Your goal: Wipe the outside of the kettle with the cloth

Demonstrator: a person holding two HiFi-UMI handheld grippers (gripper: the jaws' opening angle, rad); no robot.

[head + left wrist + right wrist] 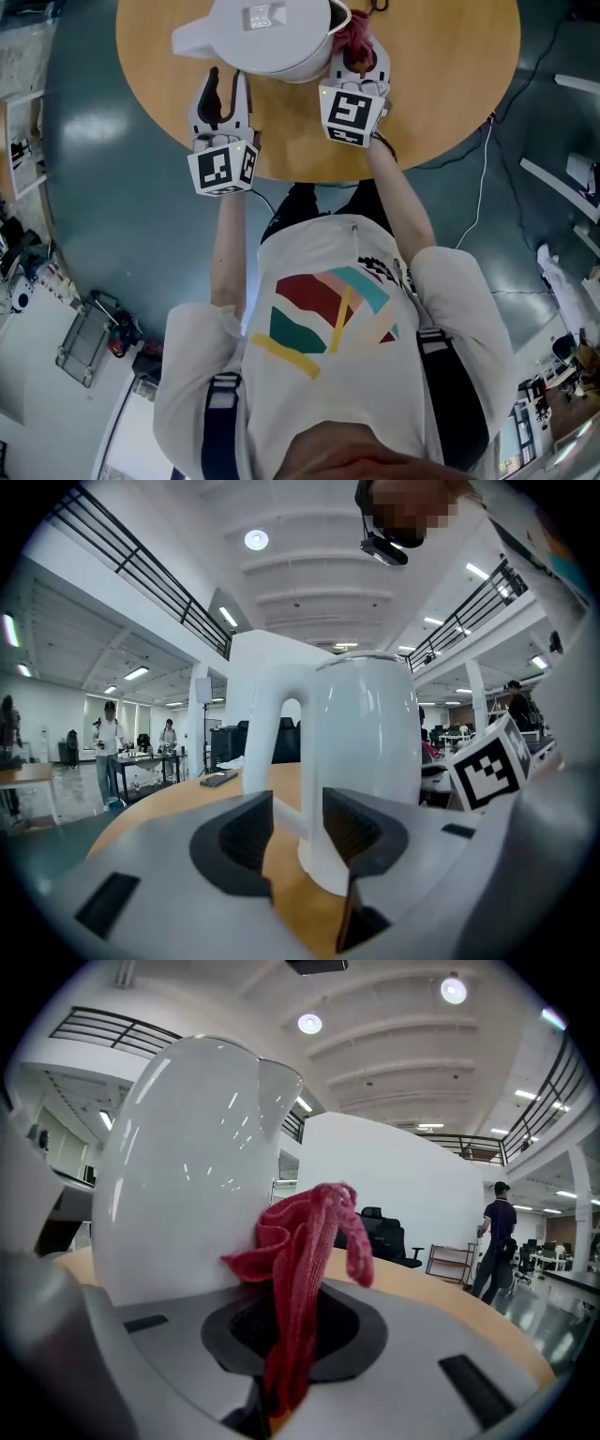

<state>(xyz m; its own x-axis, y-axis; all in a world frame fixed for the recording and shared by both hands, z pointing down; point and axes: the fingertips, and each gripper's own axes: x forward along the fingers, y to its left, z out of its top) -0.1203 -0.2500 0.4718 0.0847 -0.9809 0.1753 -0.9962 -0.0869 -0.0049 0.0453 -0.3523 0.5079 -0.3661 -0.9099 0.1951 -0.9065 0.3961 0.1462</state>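
A white kettle (272,33) stands on the round wooden table (441,84), its handle (187,42) pointing left in the head view. My left gripper (223,98) sits open just before the kettle's near side. In the left gripper view the kettle (366,752) fills the middle, and the foot of its handle (267,742) lies in line with the gap of the left gripper (298,832), unclamped. My right gripper (361,66) is shut on a red cloth (354,36). That cloth (300,1251) stands up from the right gripper (291,1335) against the kettle's wall (178,1176).
The table's near edge (309,173) runs just behind both grippers. A dark flat object (218,779) lies further along the tabletop. A cable (483,178) trails over the floor at the right. People (108,747) and office chairs (389,1237) stand far off.
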